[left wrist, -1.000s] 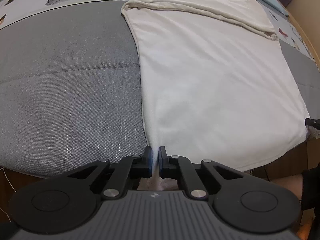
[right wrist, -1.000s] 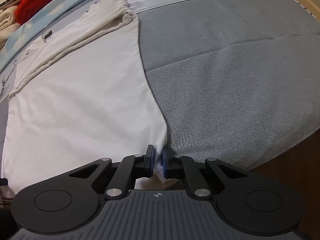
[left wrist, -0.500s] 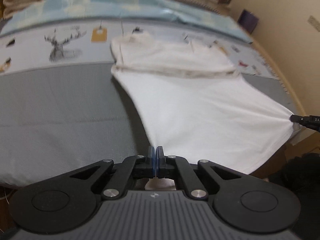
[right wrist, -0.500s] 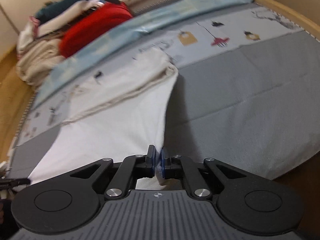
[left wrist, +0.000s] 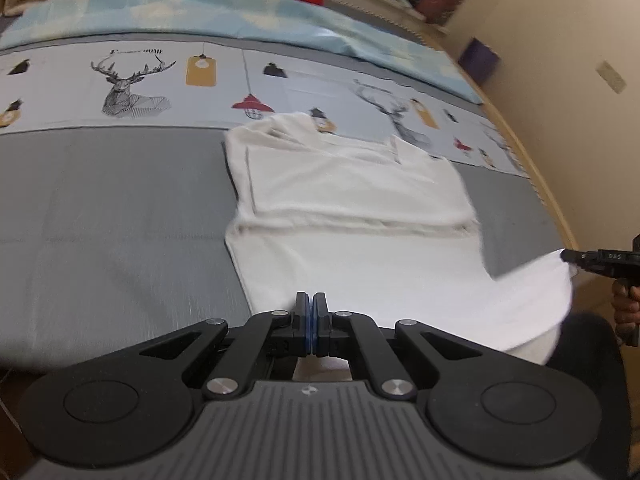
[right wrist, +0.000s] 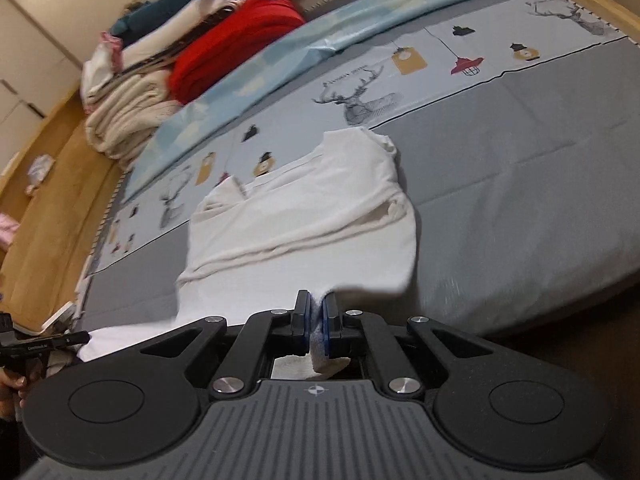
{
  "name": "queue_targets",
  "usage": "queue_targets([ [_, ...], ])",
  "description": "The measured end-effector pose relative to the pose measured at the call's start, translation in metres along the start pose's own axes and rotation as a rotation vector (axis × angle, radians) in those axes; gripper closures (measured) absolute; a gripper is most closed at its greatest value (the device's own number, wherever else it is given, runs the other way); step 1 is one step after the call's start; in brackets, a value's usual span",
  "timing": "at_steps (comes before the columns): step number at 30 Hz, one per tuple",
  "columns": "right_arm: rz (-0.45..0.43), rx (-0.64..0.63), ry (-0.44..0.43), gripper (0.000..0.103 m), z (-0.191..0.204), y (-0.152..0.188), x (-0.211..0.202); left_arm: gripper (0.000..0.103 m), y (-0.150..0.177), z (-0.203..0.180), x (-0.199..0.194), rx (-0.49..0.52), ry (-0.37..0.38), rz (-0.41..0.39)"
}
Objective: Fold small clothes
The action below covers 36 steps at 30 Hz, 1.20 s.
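Note:
A white shirt (left wrist: 360,216) lies on the grey bed cover, its sleeves folded in across the chest. It also shows in the right wrist view (right wrist: 312,216). My left gripper (left wrist: 310,304) is shut on the shirt's near left hem corner. My right gripper (right wrist: 316,312) is shut on the near right hem corner, with white cloth pinched between the blue pads. Both hold the hem lifted above the bed, and the lower part of the shirt hangs up toward them. The right gripper's tip (left wrist: 588,259) shows at the right edge of the left wrist view.
A stack of folded clothes, red (right wrist: 232,48) and cream (right wrist: 128,112), sits at the head of the bed. A printed light-blue sheet (left wrist: 168,80) lies beyond the shirt. The bed's wooden edge (left wrist: 532,168) and a wall are at the right.
Both grippers have risen with the hem corners, lifting the lower part of the shirt off the bed. The views now tilt up toward the head of the bed.

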State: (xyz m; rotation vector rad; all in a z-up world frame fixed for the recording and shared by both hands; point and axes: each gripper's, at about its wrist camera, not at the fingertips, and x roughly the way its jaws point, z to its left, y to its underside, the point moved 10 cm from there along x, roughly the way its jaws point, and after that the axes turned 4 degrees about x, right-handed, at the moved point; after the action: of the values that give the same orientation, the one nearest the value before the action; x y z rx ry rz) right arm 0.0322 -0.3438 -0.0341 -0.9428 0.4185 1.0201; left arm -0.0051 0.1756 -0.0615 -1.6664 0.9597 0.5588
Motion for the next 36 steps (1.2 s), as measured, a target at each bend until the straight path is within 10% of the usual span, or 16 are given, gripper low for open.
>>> queue_targets([
  [9, -0.141, 0.092, 0.238, 0.093, -0.038, -0.127, 0.130, 0.089, -0.089, 0.103, 0.112, -0.382, -0.081, -0.039],
  [15, -0.085, 0.169, 0.217, 0.086, -0.065, -0.098, 0.156, 0.077, -0.080, 0.086, 0.121, -0.218, -0.124, 0.015],
  [36, -0.140, -0.199, 0.301, 0.066, -0.029, -0.125, 0.218, 0.072, -0.111, 0.084, 0.200, -0.253, -0.167, 0.023],
])
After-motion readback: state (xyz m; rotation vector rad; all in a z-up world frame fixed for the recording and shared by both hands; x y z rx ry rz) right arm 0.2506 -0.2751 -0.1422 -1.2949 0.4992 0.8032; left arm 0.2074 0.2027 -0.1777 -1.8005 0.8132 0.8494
